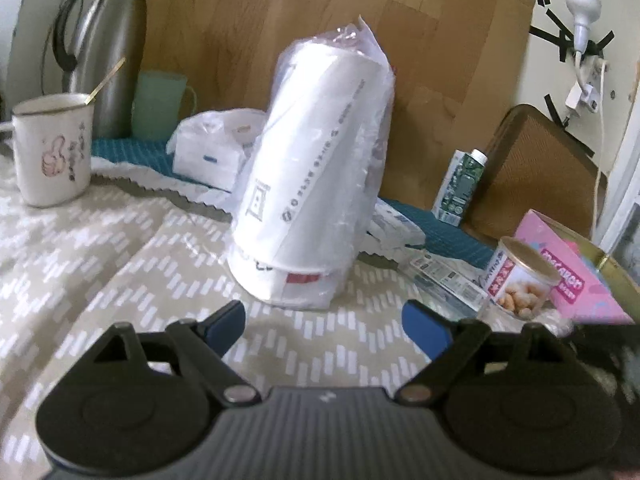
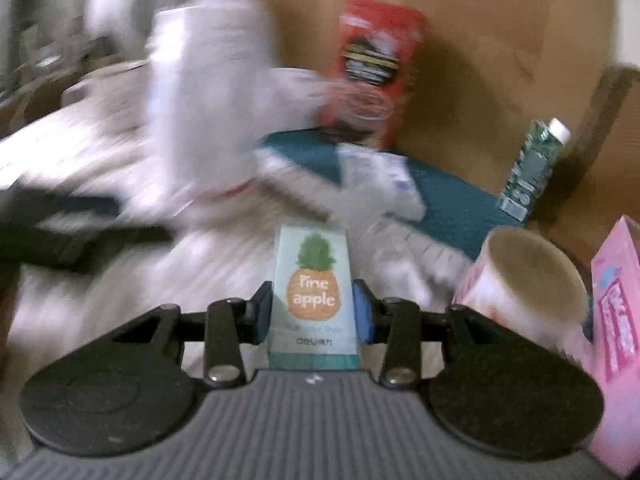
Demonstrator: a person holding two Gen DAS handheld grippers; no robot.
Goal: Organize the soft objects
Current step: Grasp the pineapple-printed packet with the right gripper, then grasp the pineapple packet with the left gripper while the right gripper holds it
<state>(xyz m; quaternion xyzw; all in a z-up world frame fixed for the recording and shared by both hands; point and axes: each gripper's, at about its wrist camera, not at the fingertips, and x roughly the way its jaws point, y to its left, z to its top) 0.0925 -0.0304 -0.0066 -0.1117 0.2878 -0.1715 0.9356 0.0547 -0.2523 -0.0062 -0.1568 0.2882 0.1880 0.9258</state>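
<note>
My left gripper (image 1: 324,326) is open and empty, just above the patterned cloth (image 1: 120,248), a short way in front of a tall white roll pack in clear plastic (image 1: 316,168) that stands upright. My right gripper (image 2: 313,308) is shut on a small pale-blue tissue pack printed with a pineapple (image 2: 313,292), held above the cloth. The right wrist view is motion-blurred; the white roll pack (image 2: 204,96) shows at its upper left. A bagged white tissue pack (image 1: 212,148) lies behind the roll pack.
A white mug (image 1: 52,152), a steel thermos (image 1: 108,60) and a green cup (image 1: 160,104) stand at the back left. A snack can (image 1: 520,284), a pink box (image 1: 576,276) and a green carton (image 1: 464,184) stand at right. A red bag (image 2: 376,68) leans on the wooden board.
</note>
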